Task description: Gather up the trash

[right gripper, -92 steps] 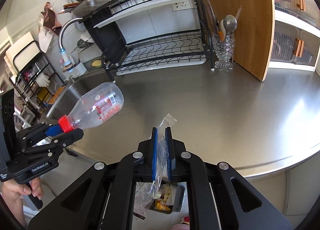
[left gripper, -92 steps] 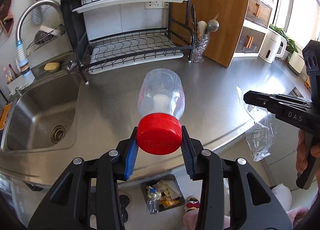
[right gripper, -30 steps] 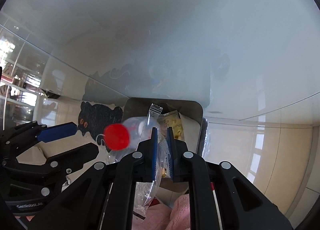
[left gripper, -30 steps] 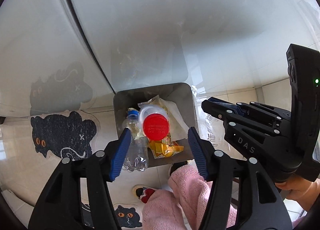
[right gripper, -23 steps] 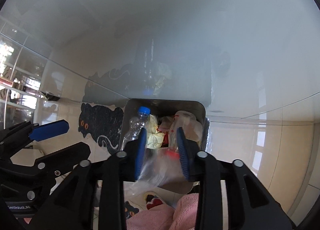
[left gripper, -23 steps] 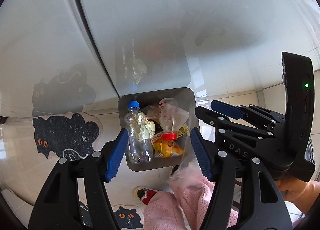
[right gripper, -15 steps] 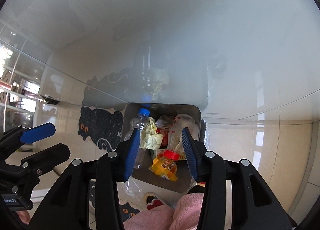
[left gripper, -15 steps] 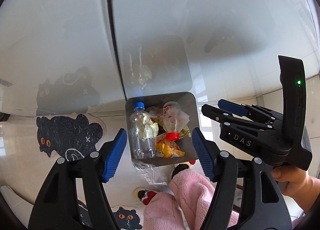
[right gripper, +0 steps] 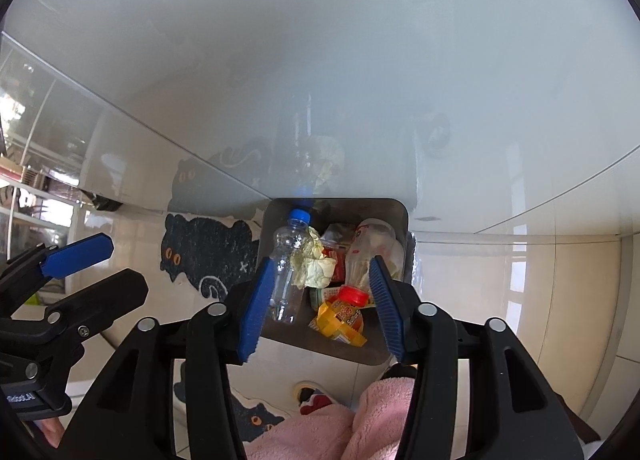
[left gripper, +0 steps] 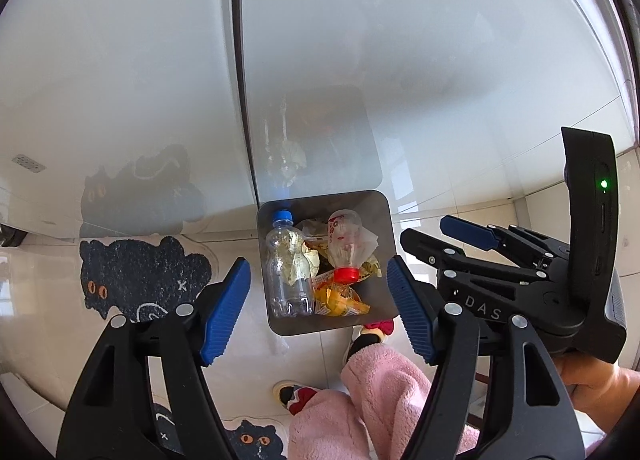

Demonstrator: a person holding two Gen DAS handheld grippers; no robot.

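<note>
Trash lies in a square grey metal bin [left gripper: 382,256] on the pale tiled floor, seen from above by both wrist cameras. Left gripper [left gripper: 318,310] hangs over the bin with its blue-padded jaws spreading wider and nothing between them; the bin shows far below in the gap. Right gripper [right gripper: 322,306] hovers just beside it, jaws also widening and empty, framing the same bin from a slightly different angle.

Inside the bin, toward the left jaw of each gripper, lies a clear plastic bottle with a blue cap [left gripper: 288,272]. Toward the right jaw lies a clear plastic bottle with a red cap [left gripper: 345,248], cap pointing to the near edge of the bin. Between the two bottles sits a crumpled pale yellow paper wad [right gripper: 316,264]. Nearest the grippers lies an orange and yellow snack wrapper [right gripper: 340,320], touching the red cap.

A thin clear film may lie on the floor just outside the bin's near edge, but the view is too faint to be sure. Beside the bin, beyond the left jaw, lies a black cat-shaped floor mat [left gripper: 136,272]. Below the grippers are pink fleece trouser legs [left gripper: 380,392] and a hand [left gripper: 592,384] gripping the right gripper's handle.
</note>
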